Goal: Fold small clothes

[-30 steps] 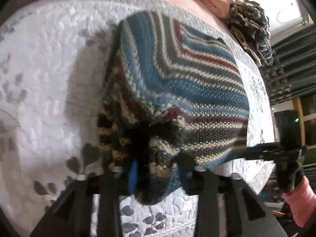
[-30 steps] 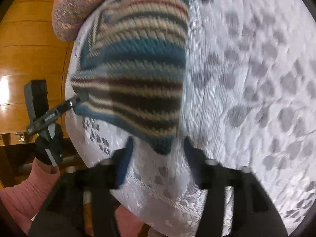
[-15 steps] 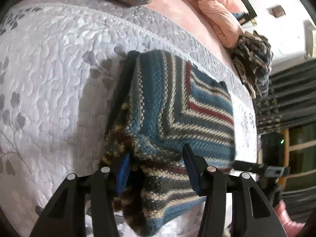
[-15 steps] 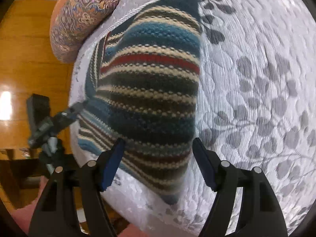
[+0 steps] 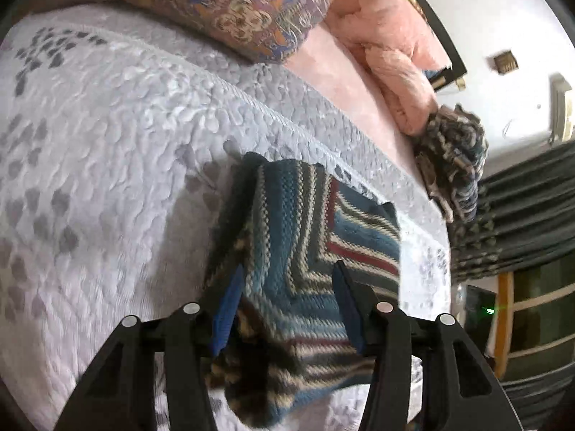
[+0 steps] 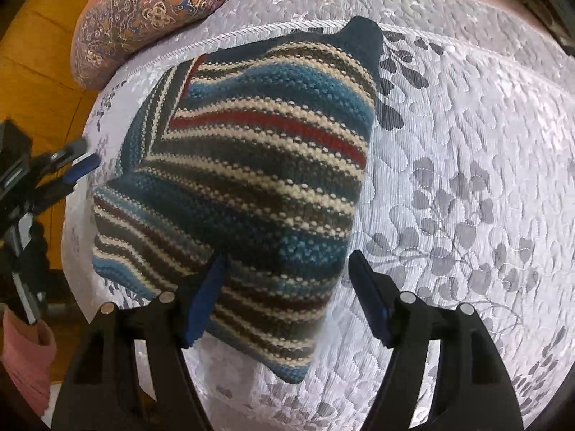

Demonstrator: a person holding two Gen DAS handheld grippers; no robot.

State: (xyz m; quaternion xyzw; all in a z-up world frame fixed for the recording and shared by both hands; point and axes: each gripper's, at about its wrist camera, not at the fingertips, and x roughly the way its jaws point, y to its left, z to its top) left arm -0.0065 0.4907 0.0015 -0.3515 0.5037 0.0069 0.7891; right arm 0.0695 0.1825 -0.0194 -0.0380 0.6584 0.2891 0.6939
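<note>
A small striped knit garment (image 6: 248, 179), blue, cream, dark and red, lies folded into a thick pad on the pale quilted bedspread (image 6: 467, 179). The same striped knit garment (image 5: 305, 273) shows in the left wrist view. My left gripper (image 5: 287, 276) is open, its blue-padded fingers apart above the garment's near edge, gripping nothing. My right gripper (image 6: 287, 262) is open too, wide apart over the garment's near corner and clear of it. From the right wrist view, the left gripper's fingertips (image 6: 77, 160) show at the far left side.
A paisley bolster pillow (image 5: 233, 3) and a pink blanket (image 5: 388, 46) lie at the head of the bed. Another knit piece (image 5: 452, 158) is heaped by the bed's edge near dark curtains (image 5: 521, 215). Wooden floor (image 6: 39, 64) lies beyond the bed. A pink sleeve (image 6: 25, 362) shows low left.
My left gripper has let go of the garment's bunched edge and drawn back. The right gripper opened wider and pulled back too. The garment now lies flat and folded.
</note>
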